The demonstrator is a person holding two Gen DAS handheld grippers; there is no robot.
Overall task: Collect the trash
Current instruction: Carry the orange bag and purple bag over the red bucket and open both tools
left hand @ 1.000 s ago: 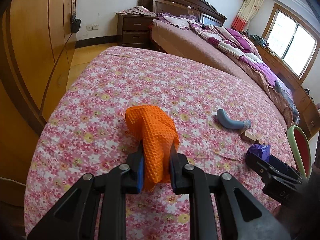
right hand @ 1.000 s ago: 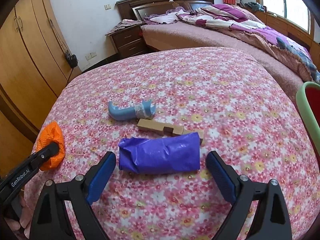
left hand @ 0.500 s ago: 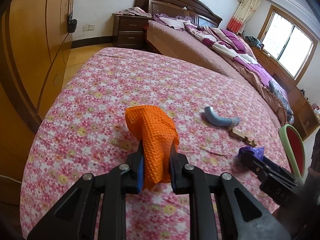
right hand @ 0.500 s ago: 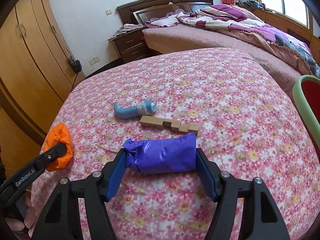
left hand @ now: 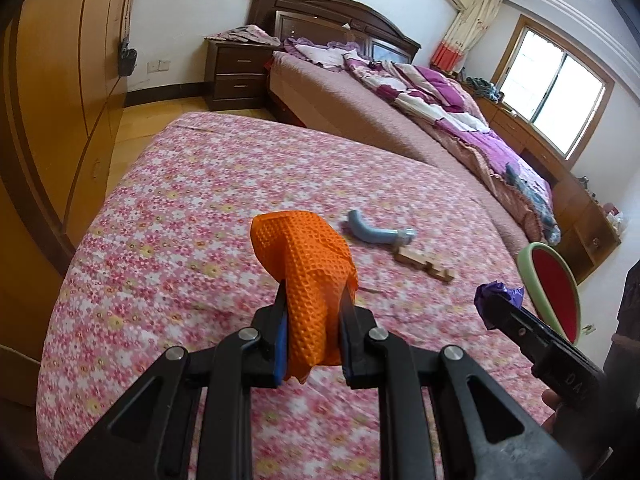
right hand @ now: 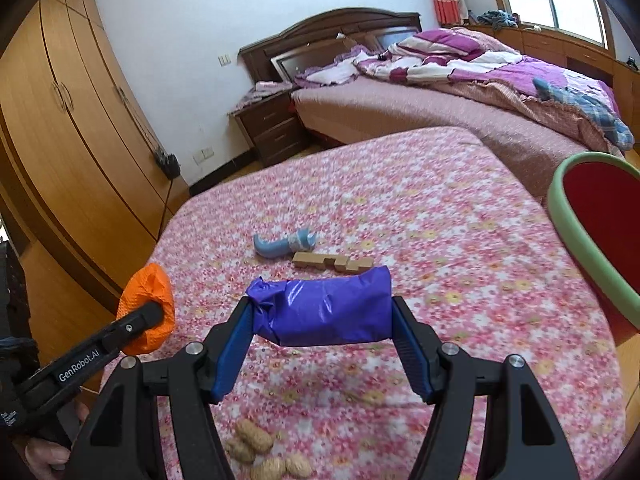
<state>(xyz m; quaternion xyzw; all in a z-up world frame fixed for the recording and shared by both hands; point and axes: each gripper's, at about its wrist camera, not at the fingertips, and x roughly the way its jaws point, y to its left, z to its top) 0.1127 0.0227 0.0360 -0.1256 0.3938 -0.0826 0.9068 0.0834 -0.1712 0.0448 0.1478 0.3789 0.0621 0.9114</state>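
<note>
Both grippers were loaded at this moment. Left gripper was clamped tight on the orange cloth, which stood up out of the pads with a loose tail hanging below them. Right gripper had its pads pressed on the two ends of the purple packet, holding it lengthwise and clear of the flowered bedspread. Those jaws had just been closing, and the packet sat squarely between them.

The red bin with the green rim stood at the bedspread's right edge, nearest the purple packet and well apart from the orange cloth. A blue pipe piece and a wooden block lay side by side beyond the packet, farther from the bin. Some peanuts sat under the right gripper, close to the near edge.

Judging by this, the carry to the bin was the step in hand. To do it well, the right gripper would want to keep its squeeze steady, since a crinkly packet held by its ends could buckle or slip. It should arrive over the red opening, past the green rim, before letting go. The left would do best to follow one at a time, and to shake that hanging tail free on release so the cloth did not snag on a pad.
</note>
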